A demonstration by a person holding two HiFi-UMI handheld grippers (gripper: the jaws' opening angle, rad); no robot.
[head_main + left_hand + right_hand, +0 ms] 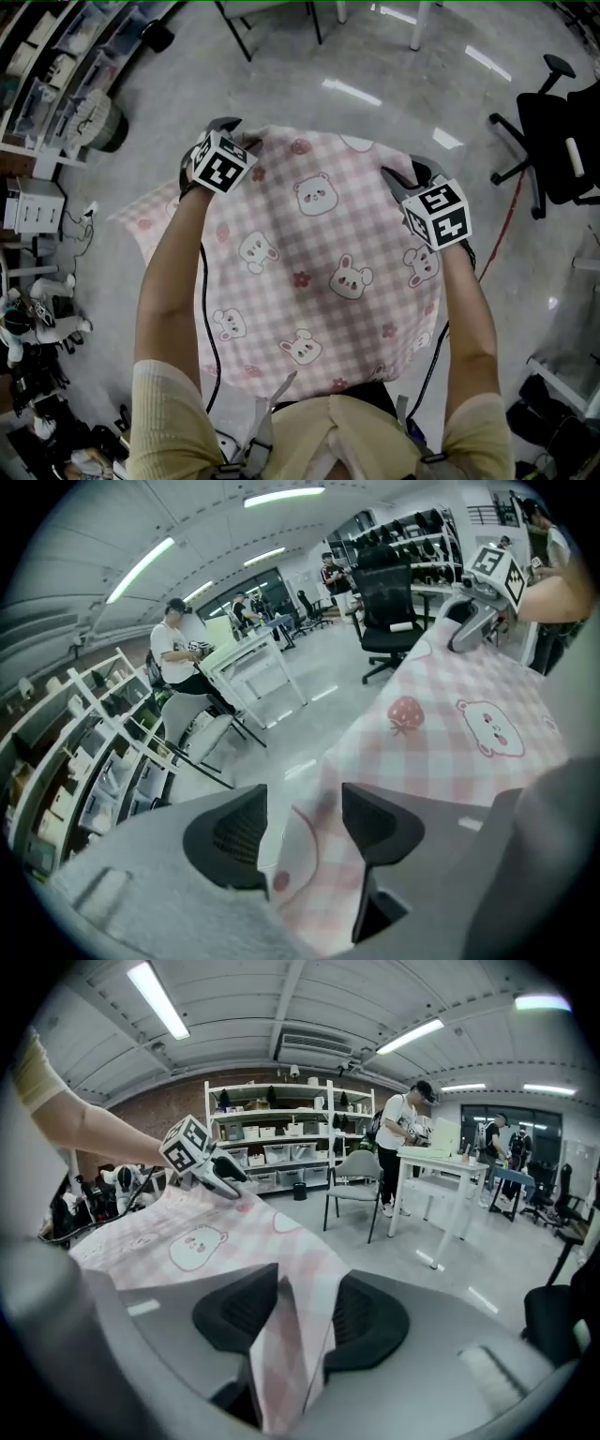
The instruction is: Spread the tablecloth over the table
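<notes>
The pink checked tablecloth (309, 281) with bear prints lies spread in front of me, and its left corner hangs down. It hides whatever is under it. My left gripper (239, 133) is at the cloth's far left edge. In the left gripper view its jaws stand wide apart; the cloth's edge (300, 832) lies loose between them, and the left gripper (305, 822) is open. My right gripper (405, 176) is at the far right edge. A hanging fold of cloth (286, 1335) sits between its parted pads, so the right gripper (300, 1312) is open.
A black office chair (553, 141) stands on the grey floor at the right, with a red cable (506, 216) beside it. Storage shelves (56, 75) line the left wall. People work at white tables (441, 1171) further off, near a grey chair (356, 1180).
</notes>
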